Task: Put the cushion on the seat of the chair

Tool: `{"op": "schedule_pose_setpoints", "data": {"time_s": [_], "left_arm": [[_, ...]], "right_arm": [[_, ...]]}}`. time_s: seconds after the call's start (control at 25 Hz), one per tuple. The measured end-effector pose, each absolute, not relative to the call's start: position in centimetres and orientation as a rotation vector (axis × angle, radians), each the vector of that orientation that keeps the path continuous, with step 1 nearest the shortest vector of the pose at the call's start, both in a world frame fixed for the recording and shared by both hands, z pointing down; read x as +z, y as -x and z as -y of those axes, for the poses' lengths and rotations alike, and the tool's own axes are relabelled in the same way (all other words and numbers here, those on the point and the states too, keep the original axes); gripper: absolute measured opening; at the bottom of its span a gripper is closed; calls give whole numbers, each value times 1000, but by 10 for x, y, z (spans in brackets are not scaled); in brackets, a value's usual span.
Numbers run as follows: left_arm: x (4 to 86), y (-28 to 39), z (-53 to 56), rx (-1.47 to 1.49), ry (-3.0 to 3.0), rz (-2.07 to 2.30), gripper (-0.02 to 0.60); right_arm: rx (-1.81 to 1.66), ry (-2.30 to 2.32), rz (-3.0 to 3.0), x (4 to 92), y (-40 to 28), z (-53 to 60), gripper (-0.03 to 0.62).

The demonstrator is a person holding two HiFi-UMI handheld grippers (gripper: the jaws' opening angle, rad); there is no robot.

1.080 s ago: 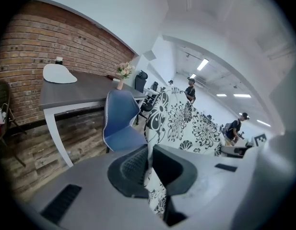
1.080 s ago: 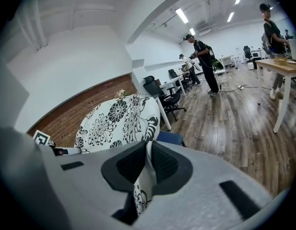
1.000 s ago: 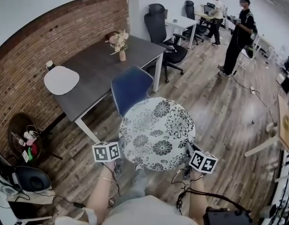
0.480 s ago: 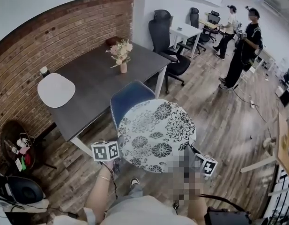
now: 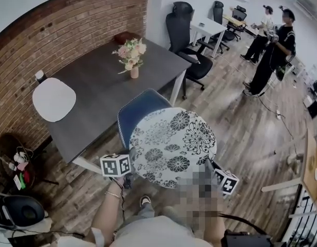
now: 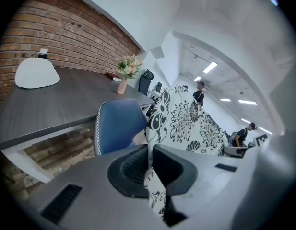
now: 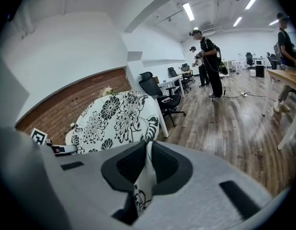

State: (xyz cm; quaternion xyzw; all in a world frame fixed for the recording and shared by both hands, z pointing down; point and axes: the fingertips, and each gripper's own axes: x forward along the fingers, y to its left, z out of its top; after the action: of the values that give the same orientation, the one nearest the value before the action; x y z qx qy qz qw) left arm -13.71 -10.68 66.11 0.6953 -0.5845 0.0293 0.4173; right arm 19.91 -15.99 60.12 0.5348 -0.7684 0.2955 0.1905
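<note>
**Left gripper** (image 5: pixel 128 172): the jaws are clamped on the near left rim of the cushion (image 5: pixel 173 145). The left gripper view shows the floral fabric pinched flat between the pads. The hold takes the hem only and is judged adequate but thin.

**Chair** (image 5: pixel 139 108): blue, standing at the near edge of the table (image 5: pixel 96 86) with its back towards the person. The cushion hides most of the seat in the head view, so I cannot tell how far the seat sits under the table edge.

**Cushion:** round, white with black flowers. It is held in the air between both grippers, over the near side of the chair, and does not appear to rest on anything.

**Right gripper** (image 5: pixel 211 168): the jaws are closed on the near right rim. The right gripper view shows a fold of fabric between the pads.

**Recommendation:**
- Carry the cushion over the chair back with both grippers level, so that neither hem takes the whole load.
- Bring the far rim down first, clear of the table edge.
- Lay the cushion flat and centred on the seat.
- Open both grippers together, and only once the seat bears the weight. Opening one side early would likely let the cushion swing off.
</note>
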Motion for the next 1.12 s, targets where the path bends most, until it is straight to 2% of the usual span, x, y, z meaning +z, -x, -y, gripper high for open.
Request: {"op": "schedule_pose_setpoints", "data": {"time_s": [0.84,1.12], "left_arm": [[730,116,110,142,-1511,1511,13],[777,100,106,168,-1453,1484,13]], "right_arm": [[866,-1222,2098,670,-195,240,29],[882,-1164,2032,720,-204,249,29]]}}
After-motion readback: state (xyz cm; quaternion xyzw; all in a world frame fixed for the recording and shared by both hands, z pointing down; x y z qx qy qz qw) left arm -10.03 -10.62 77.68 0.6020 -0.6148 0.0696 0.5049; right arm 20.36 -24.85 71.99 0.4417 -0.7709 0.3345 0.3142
